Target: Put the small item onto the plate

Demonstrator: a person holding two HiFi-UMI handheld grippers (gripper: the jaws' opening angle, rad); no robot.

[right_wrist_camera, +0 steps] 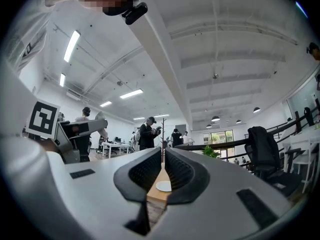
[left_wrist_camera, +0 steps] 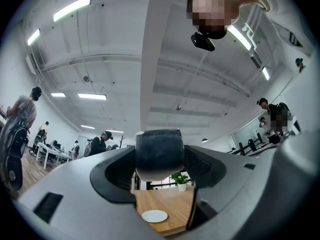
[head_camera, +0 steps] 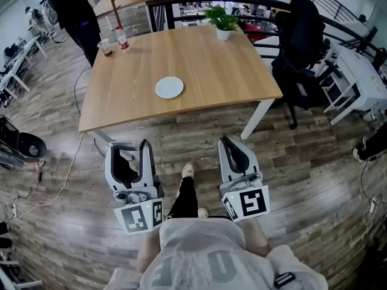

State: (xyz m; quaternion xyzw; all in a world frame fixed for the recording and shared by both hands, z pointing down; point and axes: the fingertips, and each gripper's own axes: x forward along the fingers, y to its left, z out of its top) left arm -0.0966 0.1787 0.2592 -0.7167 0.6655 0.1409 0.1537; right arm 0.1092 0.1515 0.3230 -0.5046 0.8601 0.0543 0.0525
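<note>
left gripper (head_camera: 130, 145) clamps a dark, perhaps padded small item (left_wrist_camera: 159, 154), right gripper (head_camera: 227, 141) pinched together empty, plate (head_camera: 169, 87) on table (head_camera: 230, 71).

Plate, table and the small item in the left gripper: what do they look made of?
Plate: white, smooth, probably ceramic, possibly plastic. Table: matte light wood-grain top; solid or laminate, cannot tell. Small item: dark, matte, finely textured over a white underside; perhaps foam or fabric.

Wooden table (head_camera: 211, 71), white plate (head_camera: 169, 87) near its front edge, potted plant (head_camera: 222, 22), bottle (head_camera: 123, 39) and cup (head_camera: 106, 47) at back
</note>
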